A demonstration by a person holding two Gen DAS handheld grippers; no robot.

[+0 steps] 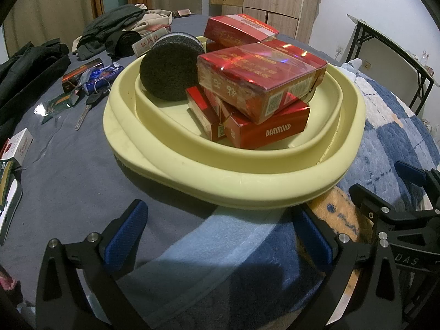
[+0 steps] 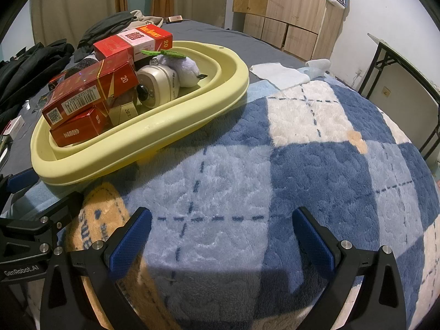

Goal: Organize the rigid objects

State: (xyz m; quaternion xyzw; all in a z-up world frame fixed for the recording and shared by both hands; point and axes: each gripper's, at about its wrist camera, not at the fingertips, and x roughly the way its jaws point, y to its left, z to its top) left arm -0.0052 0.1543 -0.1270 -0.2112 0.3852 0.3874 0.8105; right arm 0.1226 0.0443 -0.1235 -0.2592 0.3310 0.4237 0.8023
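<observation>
So the pale yellow basin sits on the bed, half on the grey sheet and half on the blue checked blanket. Its long axis runs from the near left toward the far right in the right wrist view.

Inside it there's a messy stack of red cigarette boxes. The DIAMOND box lies flat at the bottom with its long side facing the left camera. A bigger red box sits tilted on top of it, one corner pointing toward the near rim. Another red box lies flat further back. A black round sponge leans on edge against the left of the pile. On the far side there's a silver alarm clock tipped over, next to a purple plush toy.

The left claw is spread wide with nothing in it, low over the blanket just short of the basin's near rim. The right claw is also wide apart and empty, out over the blanket to the right of the basin.

Keys, loose packs and dark clothes are scattered on the sheet. There's a wooden wardrobe and a folding table at the back.
</observation>
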